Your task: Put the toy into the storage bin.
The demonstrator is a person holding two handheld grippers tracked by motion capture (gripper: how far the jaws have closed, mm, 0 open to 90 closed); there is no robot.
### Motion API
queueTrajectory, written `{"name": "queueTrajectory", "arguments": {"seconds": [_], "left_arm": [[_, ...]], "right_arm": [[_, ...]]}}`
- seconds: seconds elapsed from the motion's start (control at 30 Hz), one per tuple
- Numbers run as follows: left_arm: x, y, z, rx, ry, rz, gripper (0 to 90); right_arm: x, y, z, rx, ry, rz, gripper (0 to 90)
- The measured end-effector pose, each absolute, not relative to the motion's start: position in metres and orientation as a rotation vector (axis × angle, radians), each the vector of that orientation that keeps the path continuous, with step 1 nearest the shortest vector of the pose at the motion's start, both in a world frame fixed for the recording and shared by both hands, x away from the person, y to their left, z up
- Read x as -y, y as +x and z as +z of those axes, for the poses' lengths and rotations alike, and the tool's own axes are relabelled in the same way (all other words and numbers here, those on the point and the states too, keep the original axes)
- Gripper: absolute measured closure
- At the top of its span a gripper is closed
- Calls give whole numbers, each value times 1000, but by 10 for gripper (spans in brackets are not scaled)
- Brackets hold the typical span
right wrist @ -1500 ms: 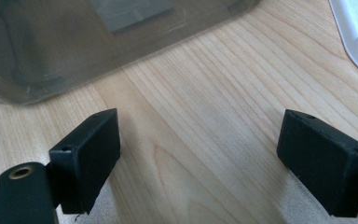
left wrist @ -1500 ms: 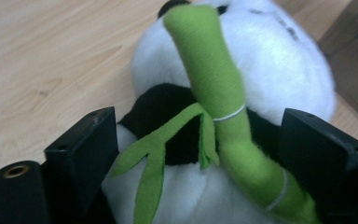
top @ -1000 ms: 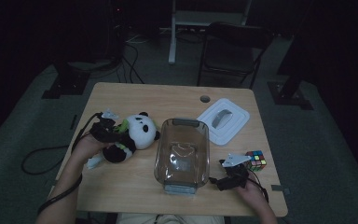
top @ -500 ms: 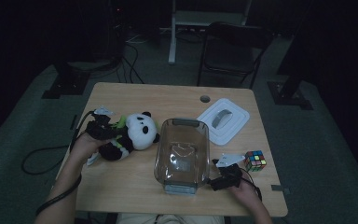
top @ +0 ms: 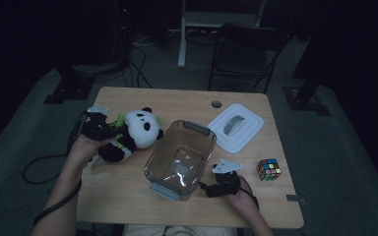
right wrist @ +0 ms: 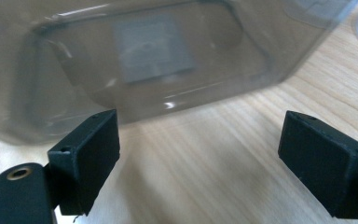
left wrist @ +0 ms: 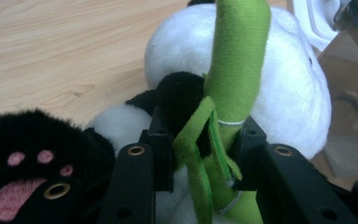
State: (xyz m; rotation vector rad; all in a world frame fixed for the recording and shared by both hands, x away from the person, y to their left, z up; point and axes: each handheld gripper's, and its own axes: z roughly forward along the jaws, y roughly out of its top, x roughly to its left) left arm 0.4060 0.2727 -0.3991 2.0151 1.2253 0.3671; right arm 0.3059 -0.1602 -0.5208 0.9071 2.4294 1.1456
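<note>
Left gripper view: the green plush bamboo stalk (left wrist: 235, 88) of the panda toy (left wrist: 261, 84) stands upright between the two black jaws, and the black arm of the toy lies there with it. The left gripper (left wrist: 203, 144) has just been closing its jaws, which now stand narrow and press on the stalk and arm from both sides. One black paw with pink pads shows at lower left.

High view: the panda toy (top: 133, 132) is at the left part of the wooden table (top: 128, 196), just beside the clear plastic container (top: 179, 157), with the left gripper (top: 109, 129) at its left side.

Right gripper view: the right gripper (right wrist: 200, 154) has its jaws spread wide over bare table, nothing between them. The clear plastic container (right wrist: 144, 56) lies just ahead of the tips.
</note>
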Motion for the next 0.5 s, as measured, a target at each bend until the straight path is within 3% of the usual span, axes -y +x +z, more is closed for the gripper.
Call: {"name": "queueTrajectory", "arguments": {"seconds": [0.5], "left_arm": [[-279,409,-350,-1271,1846,478,684]], "right_arm": [[79,310,-515,-2268,1098,968,118]]}}
